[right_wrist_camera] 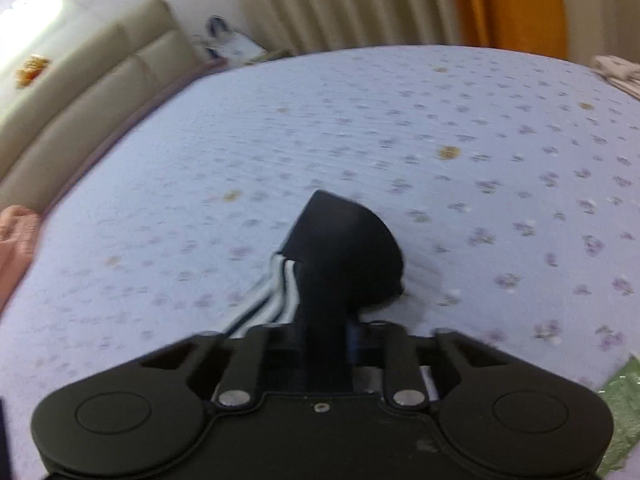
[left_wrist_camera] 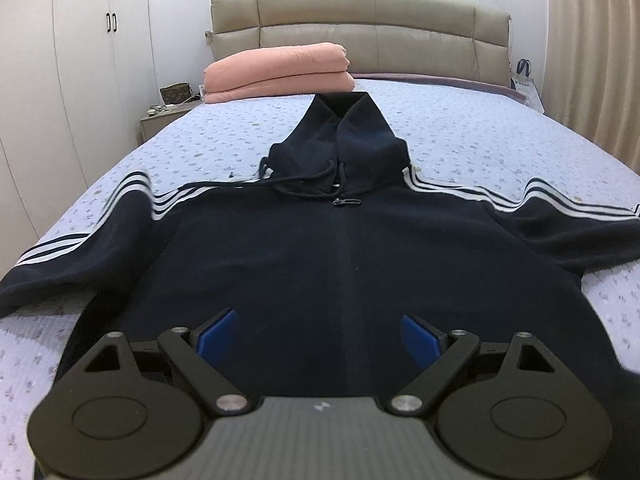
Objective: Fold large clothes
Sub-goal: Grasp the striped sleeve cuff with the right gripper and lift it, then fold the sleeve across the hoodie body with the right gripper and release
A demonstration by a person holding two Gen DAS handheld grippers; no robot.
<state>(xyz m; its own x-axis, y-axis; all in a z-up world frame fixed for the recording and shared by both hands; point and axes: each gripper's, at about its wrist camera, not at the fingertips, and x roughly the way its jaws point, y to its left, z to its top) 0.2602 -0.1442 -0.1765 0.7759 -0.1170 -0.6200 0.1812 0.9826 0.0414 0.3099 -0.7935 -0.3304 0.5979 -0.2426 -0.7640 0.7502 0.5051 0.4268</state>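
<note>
Covering the bed (left_wrist_camera: 460, 128) is a pale floral sheet, with a padded headboard (left_wrist_camera: 360, 32), white wardrobes (left_wrist_camera: 80, 60) and a curtain (right_wrist_camera: 340, 4) around it. Your navy hoodie (left_wrist_camera: 320, 248) lies flat, sleeves spread — its right cuff (right_wrist_camera: 344, 248) sits pinched in your right gripper (right_wrist_camera: 326, 340). Your left gripper (left_wrist_camera: 320, 340) hangs wide over the hem. Blur hides the right pads, and the left sleeve runs out of view.

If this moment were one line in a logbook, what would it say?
hoodie: spread flat on bed | left gripper: open above hem | right gripper: shut on sleeve | fold: not started
</note>
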